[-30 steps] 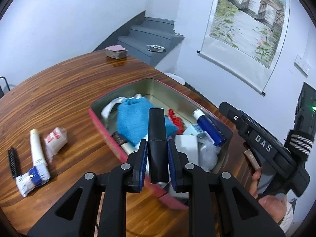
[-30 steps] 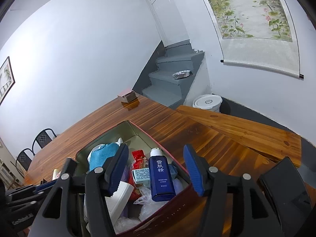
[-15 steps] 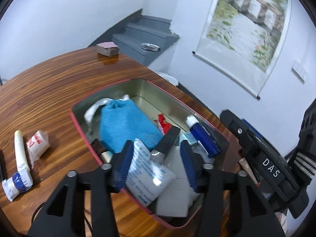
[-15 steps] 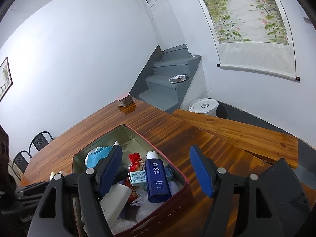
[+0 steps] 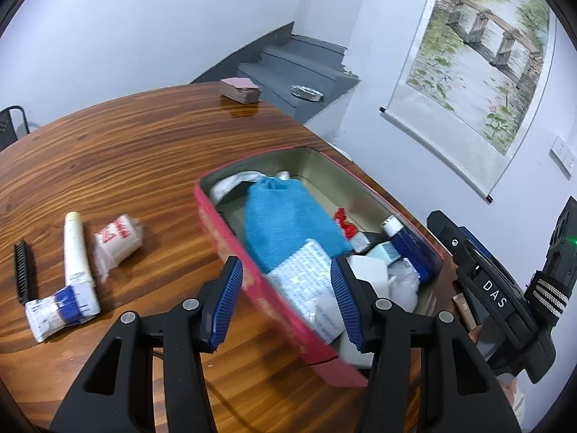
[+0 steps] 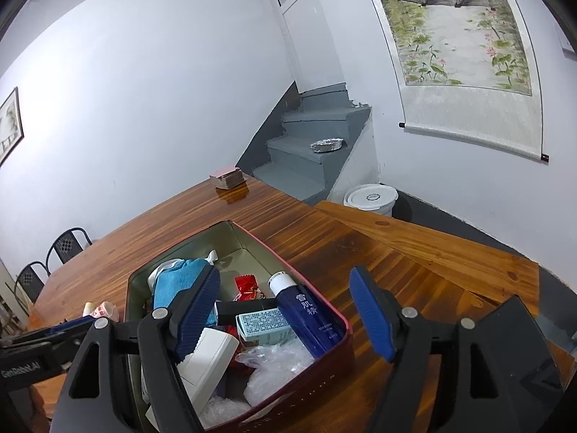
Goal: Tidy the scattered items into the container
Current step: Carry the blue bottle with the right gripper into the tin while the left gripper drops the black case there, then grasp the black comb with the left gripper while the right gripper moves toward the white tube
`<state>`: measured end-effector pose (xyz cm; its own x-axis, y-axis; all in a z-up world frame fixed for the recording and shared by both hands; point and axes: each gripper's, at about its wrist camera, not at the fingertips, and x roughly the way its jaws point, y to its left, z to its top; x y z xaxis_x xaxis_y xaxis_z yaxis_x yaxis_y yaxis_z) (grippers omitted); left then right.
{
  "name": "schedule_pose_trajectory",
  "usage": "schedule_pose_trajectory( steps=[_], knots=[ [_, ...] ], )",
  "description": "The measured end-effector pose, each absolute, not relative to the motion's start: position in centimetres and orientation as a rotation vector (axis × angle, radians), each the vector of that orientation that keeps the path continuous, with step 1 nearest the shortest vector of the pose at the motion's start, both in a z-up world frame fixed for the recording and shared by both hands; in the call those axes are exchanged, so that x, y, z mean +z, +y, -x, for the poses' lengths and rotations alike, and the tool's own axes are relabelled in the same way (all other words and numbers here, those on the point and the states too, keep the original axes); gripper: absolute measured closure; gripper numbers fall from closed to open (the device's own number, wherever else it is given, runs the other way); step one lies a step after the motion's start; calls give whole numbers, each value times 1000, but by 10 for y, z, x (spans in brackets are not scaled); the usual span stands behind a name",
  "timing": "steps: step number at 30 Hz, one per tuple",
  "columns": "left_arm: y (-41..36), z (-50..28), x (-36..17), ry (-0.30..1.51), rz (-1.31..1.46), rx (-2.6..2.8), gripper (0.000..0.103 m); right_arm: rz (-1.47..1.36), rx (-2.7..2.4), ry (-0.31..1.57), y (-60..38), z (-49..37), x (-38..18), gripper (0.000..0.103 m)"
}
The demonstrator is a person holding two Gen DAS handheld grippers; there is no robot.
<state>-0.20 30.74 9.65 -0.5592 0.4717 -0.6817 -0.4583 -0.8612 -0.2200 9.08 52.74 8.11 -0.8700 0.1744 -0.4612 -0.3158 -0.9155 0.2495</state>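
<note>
A red tin (image 5: 230,238) (image 6: 335,361) with a metal inside sits on the wooden table (image 5: 119,151). It holds a blue cloth pouch (image 5: 288,223), a blue bottle (image 6: 306,317), a black box (image 6: 245,305), a printed packet (image 5: 310,288) and other small items. My left gripper (image 5: 285,306) is open and empty above the tin's near wall. My right gripper (image 6: 285,317) is open and empty over the tin's near end. On the table left of the tin lie a white tube (image 5: 77,252), a wrapped packet (image 5: 117,238), a blue-white packet (image 5: 54,314) and a black comb (image 5: 23,274).
A stack of cards (image 5: 239,88) (image 6: 227,178) lies at the table's far edge. A wooden bench (image 6: 432,249) and a white bucket (image 6: 369,198) stand beyond the table on the right. Black chairs (image 6: 54,256) stand at the far left.
My left gripper opened and let go of the black box, which now lies in the tin. It then pulled back and swung left. My right gripper drew back slightly.
</note>
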Motion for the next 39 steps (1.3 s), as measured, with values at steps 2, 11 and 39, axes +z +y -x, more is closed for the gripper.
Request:
schedule_pose_trajectory(
  steps=[2, 11, 39],
  knots=[
    [297, 2, 98, -35, 1051, 2407, 48, 644, 2773, 453, 526, -90, 80, 24],
    [234, 10, 97, -107, 1081, 2528, 48, 644, 2774, 401, 519, -88, 79, 24],
    [80, 66, 44, -353, 1310, 2774, 48, 624, 2864, 258, 445, -94, 80, 22]
  ],
)
